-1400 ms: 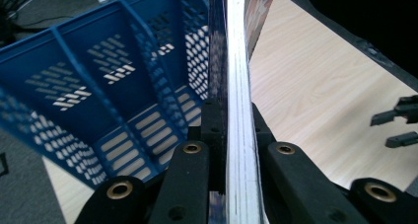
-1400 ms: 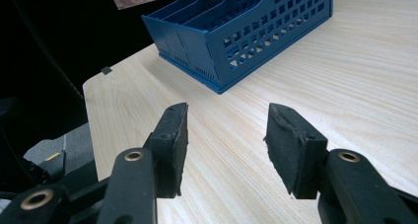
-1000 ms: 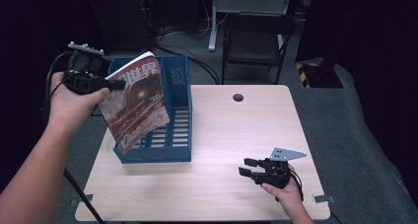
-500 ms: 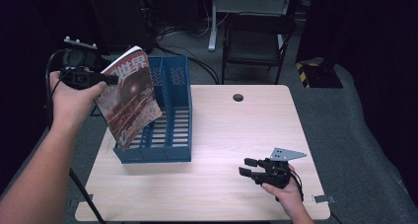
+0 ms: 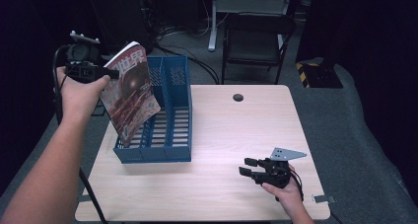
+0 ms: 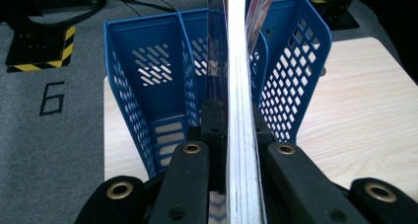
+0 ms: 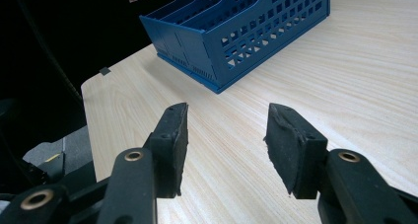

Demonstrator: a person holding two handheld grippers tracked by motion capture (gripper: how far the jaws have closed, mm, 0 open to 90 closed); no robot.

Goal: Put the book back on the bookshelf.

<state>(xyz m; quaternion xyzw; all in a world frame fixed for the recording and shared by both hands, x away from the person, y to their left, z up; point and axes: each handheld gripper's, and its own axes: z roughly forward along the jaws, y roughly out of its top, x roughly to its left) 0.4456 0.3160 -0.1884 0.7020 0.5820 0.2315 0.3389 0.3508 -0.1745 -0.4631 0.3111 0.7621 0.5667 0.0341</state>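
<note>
While the right gripper (image 5: 250, 167) rests spread, the left gripper (image 5: 114, 74) pinches a magazine (image 5: 129, 93), seemingly over the rack (image 5: 170, 132).

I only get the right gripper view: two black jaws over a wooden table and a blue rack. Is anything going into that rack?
Observer: Yes. The left hand-held gripper is shut on a magazine, holding it tilted above the blue file rack.
Operator: Which slot is it over?
Observer: In the high view its lower corner hangs over the rack's leftmost compartment; the left gripper view looks along the magazine's page edges down into the rack.
Operator: And the jaws I see, are they holding anything?
Observer: No. The right hand-held gripper is open near the table's front edge, well apart from the rack, with nothing between its jaws.
</note>
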